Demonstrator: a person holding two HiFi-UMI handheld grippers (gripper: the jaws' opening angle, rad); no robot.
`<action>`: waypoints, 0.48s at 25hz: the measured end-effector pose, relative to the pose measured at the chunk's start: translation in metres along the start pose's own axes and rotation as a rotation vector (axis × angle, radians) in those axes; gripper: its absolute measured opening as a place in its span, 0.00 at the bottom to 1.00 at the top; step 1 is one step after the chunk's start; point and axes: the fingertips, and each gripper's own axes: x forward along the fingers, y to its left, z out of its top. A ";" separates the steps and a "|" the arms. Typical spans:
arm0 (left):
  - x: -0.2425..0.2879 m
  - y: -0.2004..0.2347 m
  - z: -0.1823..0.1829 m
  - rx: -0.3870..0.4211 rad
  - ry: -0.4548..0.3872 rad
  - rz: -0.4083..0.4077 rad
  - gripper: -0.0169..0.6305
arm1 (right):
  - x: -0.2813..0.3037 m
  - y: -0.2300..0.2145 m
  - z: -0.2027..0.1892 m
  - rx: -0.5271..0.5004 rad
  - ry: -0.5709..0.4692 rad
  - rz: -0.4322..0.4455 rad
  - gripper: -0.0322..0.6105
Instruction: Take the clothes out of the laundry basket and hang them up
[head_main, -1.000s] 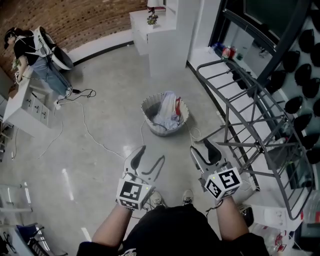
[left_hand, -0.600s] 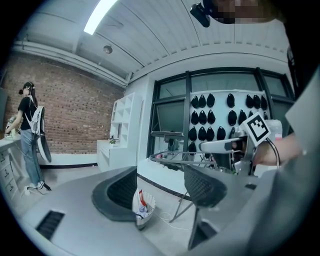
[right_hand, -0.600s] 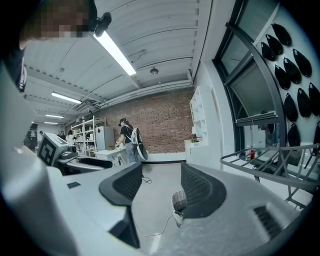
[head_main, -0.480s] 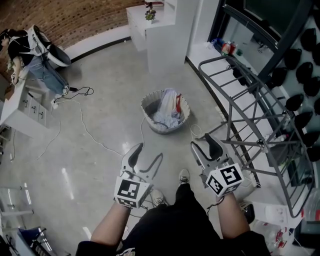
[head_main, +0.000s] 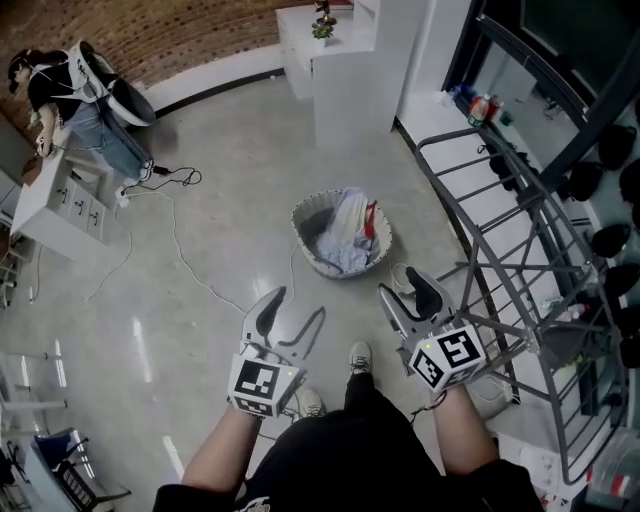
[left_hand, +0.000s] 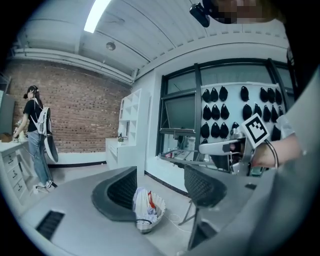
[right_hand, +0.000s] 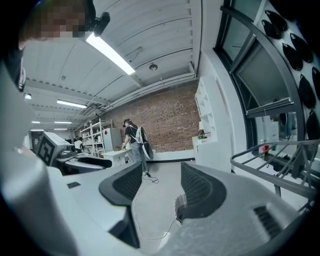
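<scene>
A round woven laundry basket (head_main: 312, 258) stands on the floor ahead, filled with pale clothes (head_main: 345, 225) and a bit of red. My left gripper (head_main: 298, 308) is open and empty, short of the basket and to its left. My right gripper (head_main: 403, 286) is also open and empty, beside the grey drying rack (head_main: 520, 260). In the left gripper view the basket (left_hand: 148, 210) shows between the open jaws, far off. The right gripper view has only the basket's rim (right_hand: 178, 202) peeking past the right jaw.
The drying rack's metal bars fill the right side of the head view. A white shelf unit (head_main: 350, 60) stands behind the basket. A person (head_main: 60, 90) works at a white desk (head_main: 60, 200) far left, and a cable (head_main: 170, 250) trails over the floor.
The wearer has stepped forward, so the basket and rack sit a little closer. Both grippers travelled along, and their jaws stay open and empty.
</scene>
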 end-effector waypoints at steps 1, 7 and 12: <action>0.009 0.001 0.002 -0.002 0.002 0.013 0.45 | 0.007 -0.008 0.000 0.004 0.004 0.014 0.44; 0.061 0.005 0.013 -0.012 0.015 0.085 0.45 | 0.050 -0.054 0.008 0.017 0.020 0.102 0.44; 0.094 0.010 0.023 -0.015 0.011 0.146 0.45 | 0.073 -0.081 0.012 0.020 0.034 0.166 0.44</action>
